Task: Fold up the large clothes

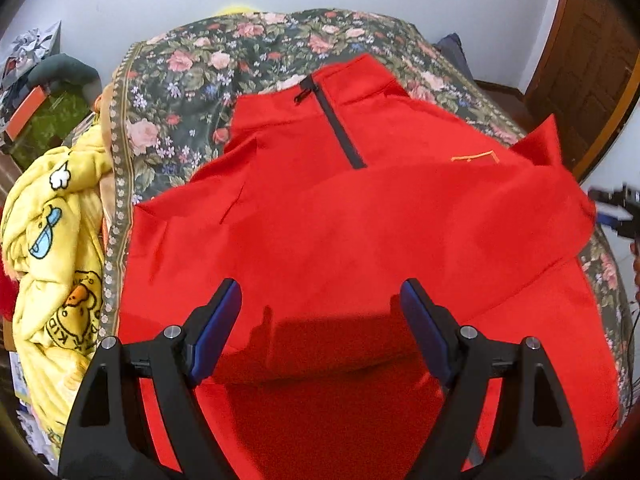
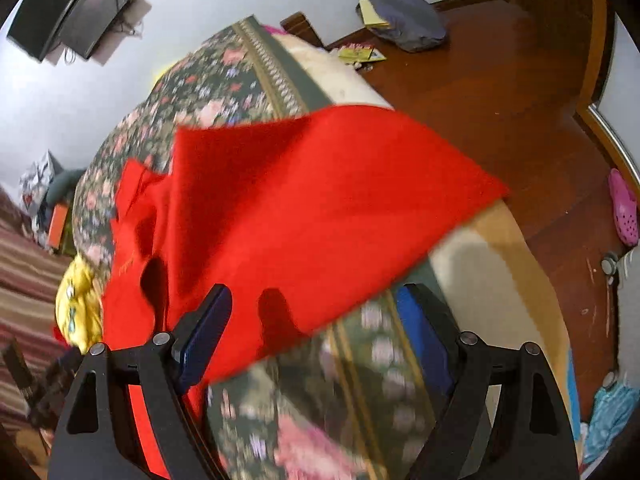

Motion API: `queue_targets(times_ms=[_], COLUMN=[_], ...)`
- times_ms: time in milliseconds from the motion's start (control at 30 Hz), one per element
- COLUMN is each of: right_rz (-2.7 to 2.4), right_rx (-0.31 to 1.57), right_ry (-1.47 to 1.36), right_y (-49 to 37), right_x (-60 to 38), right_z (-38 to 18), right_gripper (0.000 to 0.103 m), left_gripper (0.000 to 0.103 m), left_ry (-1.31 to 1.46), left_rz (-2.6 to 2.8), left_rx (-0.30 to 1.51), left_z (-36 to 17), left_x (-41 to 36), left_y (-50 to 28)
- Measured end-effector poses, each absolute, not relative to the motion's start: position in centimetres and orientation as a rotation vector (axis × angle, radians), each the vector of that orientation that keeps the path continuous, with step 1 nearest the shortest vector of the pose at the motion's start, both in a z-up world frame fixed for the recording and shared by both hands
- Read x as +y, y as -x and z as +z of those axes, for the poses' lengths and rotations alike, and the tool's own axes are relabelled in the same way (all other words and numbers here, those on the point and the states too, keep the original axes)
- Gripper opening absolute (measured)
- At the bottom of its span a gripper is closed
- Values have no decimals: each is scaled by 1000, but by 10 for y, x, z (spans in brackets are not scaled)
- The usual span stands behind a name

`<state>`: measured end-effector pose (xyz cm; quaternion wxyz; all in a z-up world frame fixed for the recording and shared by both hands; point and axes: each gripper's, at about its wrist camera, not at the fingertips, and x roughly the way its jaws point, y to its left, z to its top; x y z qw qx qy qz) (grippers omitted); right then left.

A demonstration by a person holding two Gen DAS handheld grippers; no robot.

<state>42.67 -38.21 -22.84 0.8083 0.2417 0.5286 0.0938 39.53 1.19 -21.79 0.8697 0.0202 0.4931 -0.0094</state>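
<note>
A large red pullover (image 1: 340, 216) with a black half zipper (image 1: 336, 124) lies on a floral bedspread (image 1: 192, 80), collar at the far end. Its lower part is folded up across the chest. My left gripper (image 1: 320, 308) is open and empty, its jaws wide apart just above the folded red cloth. In the right wrist view the red pullover (image 2: 304, 208) reaches to the bed's right edge, one corner hanging over. My right gripper (image 2: 312, 320) is open and empty above the pullover's near edge and the bedspread (image 2: 224, 80). The right gripper also shows at the far right of the left wrist view (image 1: 618, 208).
A yellow duck-print blanket (image 1: 52, 264) is bunched at the bed's left side. Boxes and bags (image 1: 36, 92) stand by the far left wall. Right of the bed is wooden floor (image 2: 500, 92) with a grey bag (image 2: 404, 12), a pink clog (image 2: 624, 208) and a door.
</note>
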Motion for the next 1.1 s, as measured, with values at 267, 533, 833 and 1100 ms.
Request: queue_targets(times_ms=[267,533,833,1100], right_rz=[51,-94,20,285], right_rx=[1105,999,782,691], right_ry=[-562,-390,-262,-148], right_y=[-460,-437,-393,-370], right_x=[-387,-391,-362,-281], right_z=[-246,-210,-115,-60], right_gripper=[82,11,7,7], left_gripper=[81,81,81,81], left_ry=[-26,-53,-69,-47], left_rz=[17,45,35,15], left_rx=[1065,1064,1008,961], left_z=[-232,-230,-202,-182], left_x=[26,35,37,38], left_y=[-394,-377,-351,-332])
